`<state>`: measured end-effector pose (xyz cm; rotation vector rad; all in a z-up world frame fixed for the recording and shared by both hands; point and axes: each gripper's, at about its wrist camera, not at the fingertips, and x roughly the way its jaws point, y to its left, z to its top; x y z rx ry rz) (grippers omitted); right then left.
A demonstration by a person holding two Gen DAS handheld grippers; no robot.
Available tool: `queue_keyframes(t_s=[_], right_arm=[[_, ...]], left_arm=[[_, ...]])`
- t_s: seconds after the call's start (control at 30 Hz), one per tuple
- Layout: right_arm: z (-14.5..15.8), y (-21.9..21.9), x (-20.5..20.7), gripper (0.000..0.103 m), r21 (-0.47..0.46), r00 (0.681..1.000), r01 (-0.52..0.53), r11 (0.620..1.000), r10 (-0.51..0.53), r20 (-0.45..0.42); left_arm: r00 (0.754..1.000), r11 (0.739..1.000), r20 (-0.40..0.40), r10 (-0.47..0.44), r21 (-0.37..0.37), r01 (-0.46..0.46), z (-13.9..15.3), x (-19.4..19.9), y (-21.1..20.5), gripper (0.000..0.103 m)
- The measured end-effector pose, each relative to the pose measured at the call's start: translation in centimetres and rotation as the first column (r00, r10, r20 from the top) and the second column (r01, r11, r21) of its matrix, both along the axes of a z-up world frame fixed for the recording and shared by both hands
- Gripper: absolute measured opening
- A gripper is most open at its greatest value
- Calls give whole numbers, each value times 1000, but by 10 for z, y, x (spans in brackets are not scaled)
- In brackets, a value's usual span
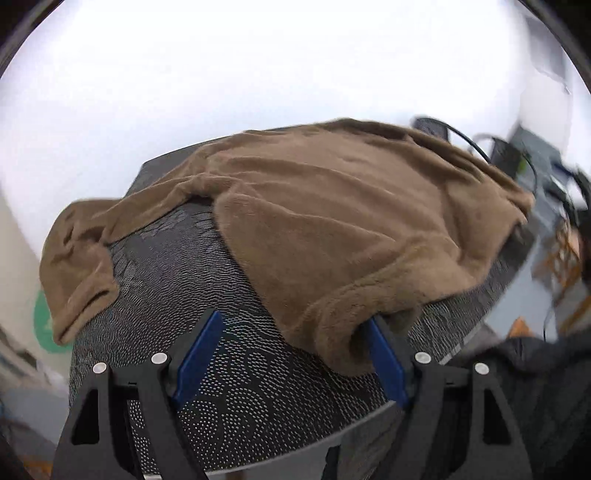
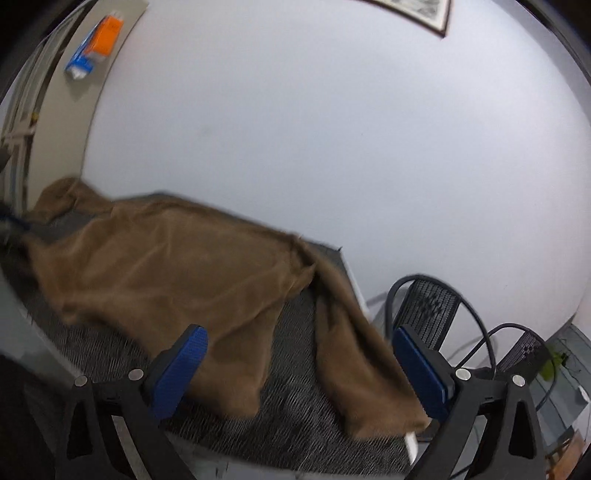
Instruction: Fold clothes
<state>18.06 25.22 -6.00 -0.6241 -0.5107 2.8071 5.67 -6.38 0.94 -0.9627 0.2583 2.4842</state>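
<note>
- Left wrist view: brown fleece garment [image 1: 332, 221] spread rumpled over dotted dark table [image 1: 240, 387], one sleeve trailing left. Left gripper [image 1: 295, 354] low over table, spread wide, hem draped against right pad, nothing pinched.
- Right wrist view: same garment [image 2: 177, 273] across table [image 2: 295, 413], blurred. No legible writing. Right gripper [image 2: 301, 373] spread wide, unclenched, above near hem.

one brown garment [image 1: 332, 221], perhaps two chairs [image 2: 428, 306]

White wall [image 2: 332, 147], black mesh chairs [image 2: 424, 310], framed picture [image 2: 417, 11], dotted tabletop [image 1: 229, 376]
</note>
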Motion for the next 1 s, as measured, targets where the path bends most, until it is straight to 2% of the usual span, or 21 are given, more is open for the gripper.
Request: queue_keyframes(t_s=[0.13, 0.27, 0.33, 0.53, 0.73, 0.93, 1.0], right_arm=[[-31, -18, -13, 102, 92, 996, -53, 994, 46, 77], [-57, -32, -34, 102, 239, 992, -58, 969, 29, 124], [-62, -34, -44, 102, 285, 993, -31, 958, -2, 116], [-43, -9, -62, 102, 190, 994, 78, 979, -90, 57], [-27, 15, -80, 102, 96, 985, 169, 981, -172, 15], [-51, 11, -92, 102, 140, 989, 104, 985, -118, 93], [-51, 17, -92, 102, 151, 984, 149, 977, -162, 76]], left_arm=[[998, 998, -15, 65, 26, -64, -2, -3, 0, 81], [997, 996, -6, 77, 37, -77, -8, -3, 6, 81], [997, 996, -1, 83, 42, -83, -11, -3, 10, 81], [995, 993, 12, 101, 57, -101, -19, -2, 19, 81], [994, 990, 20, 111, 80, -112, -20, -3, 26, 81], [978, 976, -10, 207, 70, -206, -22, -11, 31, 81], [959, 960, -58, 279, 18, -278, -24, -15, 29, 81]])
